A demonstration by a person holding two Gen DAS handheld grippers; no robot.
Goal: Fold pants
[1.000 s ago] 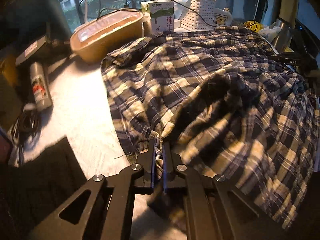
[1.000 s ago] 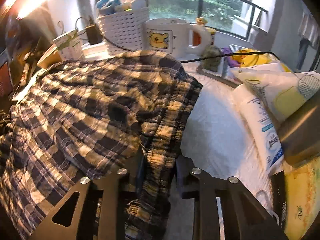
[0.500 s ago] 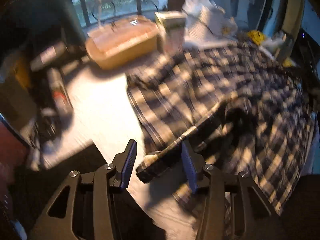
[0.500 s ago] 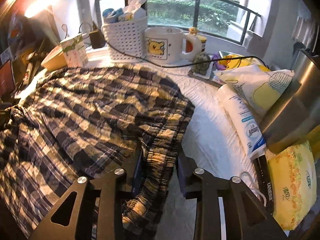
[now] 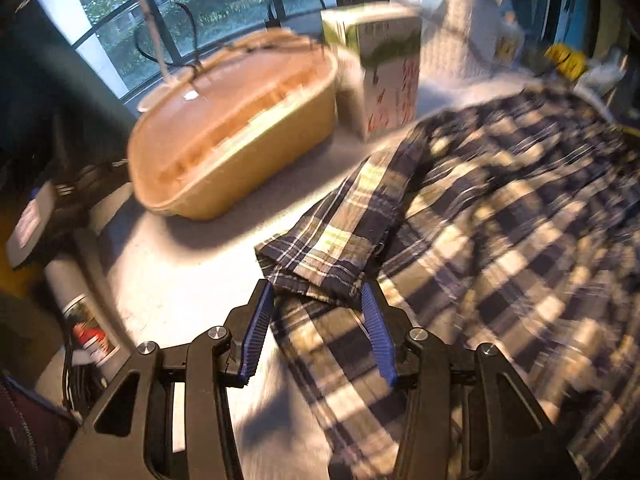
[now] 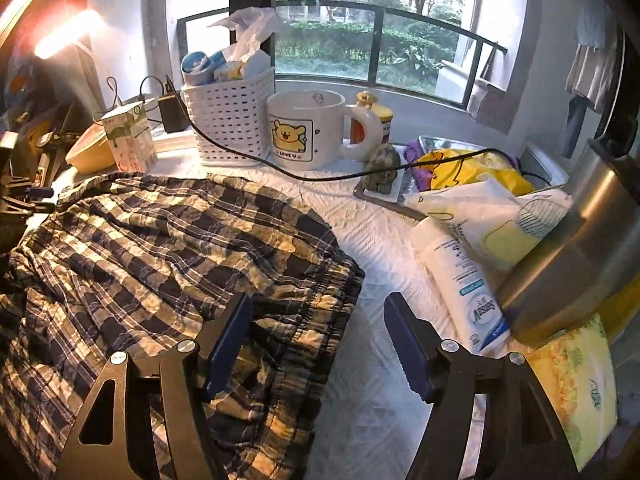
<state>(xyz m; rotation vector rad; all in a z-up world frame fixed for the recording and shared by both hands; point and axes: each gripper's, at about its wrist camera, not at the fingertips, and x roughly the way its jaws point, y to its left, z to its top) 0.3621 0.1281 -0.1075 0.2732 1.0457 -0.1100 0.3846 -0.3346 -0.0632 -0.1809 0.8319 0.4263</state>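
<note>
Blue and cream plaid pants lie rumpled on a white quilted table top. In the left wrist view a folded leg hem lies just ahead of my left gripper. Its blue pads stand apart on either side of the hem's near edge without pressing it. In the right wrist view the pants fill the left half. My right gripper hovers over the elastic waistband. Its jaws are opening: the left finger is above the cloth, the right finger over bare table, and nothing is gripped.
A tan oval container and a green-and-white carton stand beyond the hem, a spray can to the left. A white basket, bear mug, black cable, wipes pack, steel pot and tissue pack crowd the back and right.
My left gripper let go of the plaid cloth, opened and swept over to the folded leg hem. My right gripper released the waistband, opened wide and lifted a little.
</note>
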